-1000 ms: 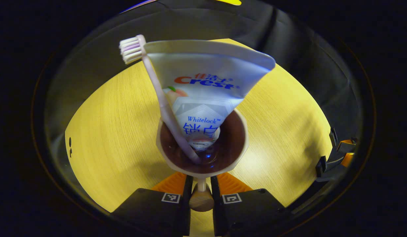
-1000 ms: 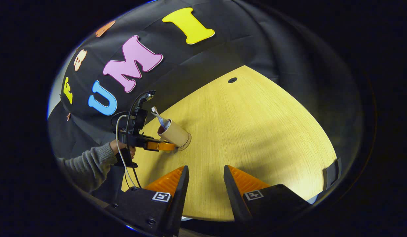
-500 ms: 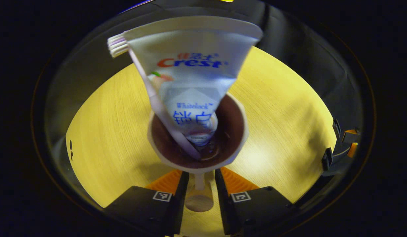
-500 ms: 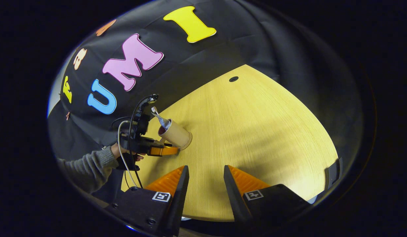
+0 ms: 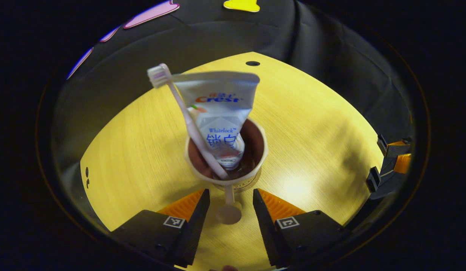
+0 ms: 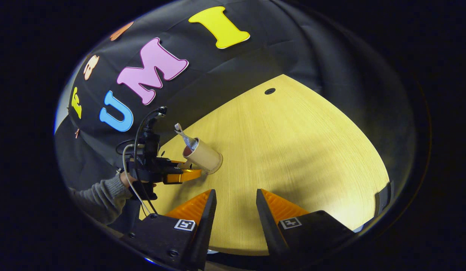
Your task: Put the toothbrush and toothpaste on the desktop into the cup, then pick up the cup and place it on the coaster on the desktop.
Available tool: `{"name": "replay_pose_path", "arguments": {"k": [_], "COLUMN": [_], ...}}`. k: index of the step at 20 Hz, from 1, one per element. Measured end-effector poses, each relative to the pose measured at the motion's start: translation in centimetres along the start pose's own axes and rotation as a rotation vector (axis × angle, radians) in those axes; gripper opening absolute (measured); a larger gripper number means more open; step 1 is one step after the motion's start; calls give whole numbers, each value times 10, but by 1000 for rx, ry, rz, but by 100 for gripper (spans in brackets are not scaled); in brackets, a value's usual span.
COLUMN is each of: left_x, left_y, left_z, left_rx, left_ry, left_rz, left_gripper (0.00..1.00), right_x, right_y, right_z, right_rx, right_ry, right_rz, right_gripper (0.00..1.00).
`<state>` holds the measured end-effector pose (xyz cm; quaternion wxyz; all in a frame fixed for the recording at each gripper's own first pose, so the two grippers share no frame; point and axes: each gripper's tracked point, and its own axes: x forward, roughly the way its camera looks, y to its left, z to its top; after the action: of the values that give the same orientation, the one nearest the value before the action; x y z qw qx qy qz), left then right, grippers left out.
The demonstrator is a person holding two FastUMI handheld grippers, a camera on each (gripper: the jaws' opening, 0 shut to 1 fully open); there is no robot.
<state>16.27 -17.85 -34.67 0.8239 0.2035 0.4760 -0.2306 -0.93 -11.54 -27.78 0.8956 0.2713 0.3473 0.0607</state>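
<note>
**Cup with toothbrush and toothpaste stands on the coaster, both grippers spread**

One cup (image 5: 226, 158) stands upright on the wooden desktop (image 5: 142, 150), its mouth facing up and its dark inside open to the left gripper view. It sits on one round coaster (image 5: 243, 184), whose edge peeks out under the near side of the base. The cup's handle (image 5: 228, 205) points straight back toward the left gripper (image 5: 230, 205) and lies in the gap between its two fingers, touching neither as far as can be seen.

Inside the cup are two things. One toothbrush (image 5: 187, 120) leans with its long axis running from the cup's bottom up and to the left, bristle head at the top. One toothpaste tube (image 5: 219, 113) stands beside it, cap end down in the cup, its flat crimped end at the top, and it touches the brush near the head.

The left gripper's fingers stand spread apart on either side of the handle, holding nothing. In the right gripper view the right gripper (image 6: 236, 210) is likewise spread wide over bare desktop, well apart from the cup (image 6: 202, 156). That view also has the left gripper (image 6: 180, 175) just beside the cup, held by a hand (image 6: 125, 180) in a grey sleeve (image 6: 101, 195).
</note>
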Motion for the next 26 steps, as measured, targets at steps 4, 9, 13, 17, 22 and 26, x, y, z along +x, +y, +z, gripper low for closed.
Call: {"name": "replay_pose_path", "arguments": {"k": [4,9,13,17,22,26], "left_x": [-31,-73,-108,-141,-171,-189], "left_y": [3,12,13,12,3,-8], "left_z": [1,-5,-11,-21,-38,-50], "left_rx": [-7,-65,-120,-159,-233,-256], "left_ry": [-62,-142,-232,-321,-381,-420], "left_rz": [4,22,15,14,-27,-81], "left_gripper": [74,75,75,74,75,78], "right_x": [6,13,14,13,14,14], "right_y": [16,46,72,93,114,133], "right_z": [2,-2,-9,-7,-10,-14], "right_rx": [-8,-51,-94,-134,-167,-198], "right_ry": [2,10,24,17,5,-8], "right_rz": [7,35,61,65,66,66], "right_gripper": [66,66,66,66,77,85]}}
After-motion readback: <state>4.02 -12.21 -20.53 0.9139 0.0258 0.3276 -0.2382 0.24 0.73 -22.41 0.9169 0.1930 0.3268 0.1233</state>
